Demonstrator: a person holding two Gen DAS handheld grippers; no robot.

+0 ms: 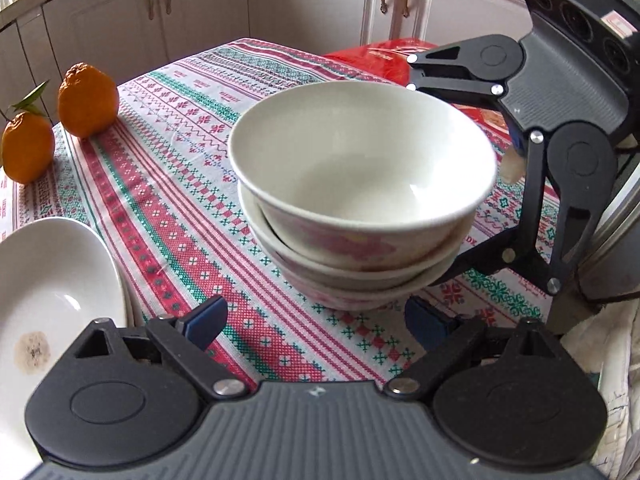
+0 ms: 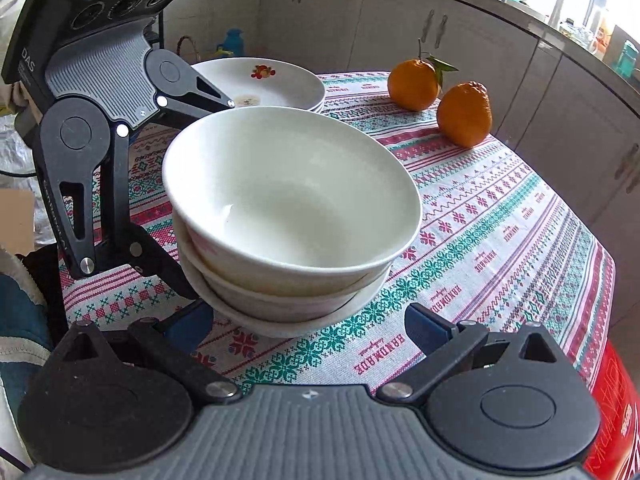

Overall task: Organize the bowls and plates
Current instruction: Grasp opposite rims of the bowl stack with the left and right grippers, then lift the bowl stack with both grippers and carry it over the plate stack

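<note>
Three white bowls with pink flower prints are nested in a stack on the patterned tablecloth. My left gripper is open, its blue pads just short of the stack's base on either side. My right gripper is open too, facing the stack from the opposite side, pads near the bottom bowl. Each gripper shows in the other's view, the right one and the left one, both wide around the stack. White plates with a fruit print are stacked beyond, also seen in the left wrist view.
Two oranges with leaves sit on the tablecloth near the far edge. A red bag lies by the table edge. Kitchen cabinets run behind the table.
</note>
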